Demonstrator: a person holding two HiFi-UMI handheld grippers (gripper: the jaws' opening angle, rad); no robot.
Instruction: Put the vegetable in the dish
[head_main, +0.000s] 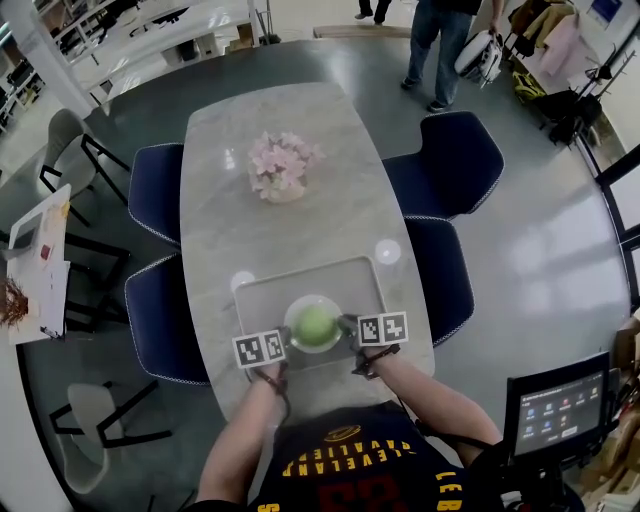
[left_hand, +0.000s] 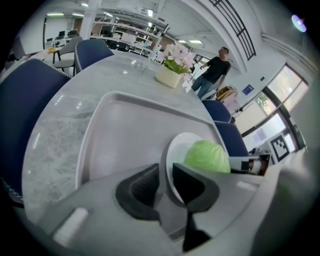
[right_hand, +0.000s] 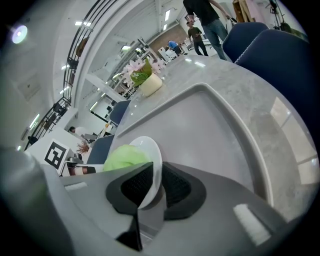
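A round green cabbage (head_main: 315, 326) lies in a white dish (head_main: 296, 310) over a grey tray (head_main: 262, 290) at the near end of the marble table. My left gripper (head_main: 287, 340) is shut on the dish's left rim, my right gripper (head_main: 347, 328) on its right rim. In the left gripper view the dish (left_hand: 175, 150) stands edge-on between the jaws of the left gripper (left_hand: 165, 186), with the cabbage (left_hand: 207, 156) behind. In the right gripper view the right gripper (right_hand: 155, 186) clamps the dish (right_hand: 150, 150) beside the cabbage (right_hand: 125, 157). Whether the dish rests on the tray or hangs above it is unclear.
A pot of pink flowers (head_main: 282, 166) stands mid-table. Two small white discs (head_main: 387, 251) (head_main: 242, 282) flank the tray's far corners. Dark blue chairs (head_main: 445, 160) line both sides. A person (head_main: 440, 40) stands beyond the far end; a screen (head_main: 557, 405) is at my right.
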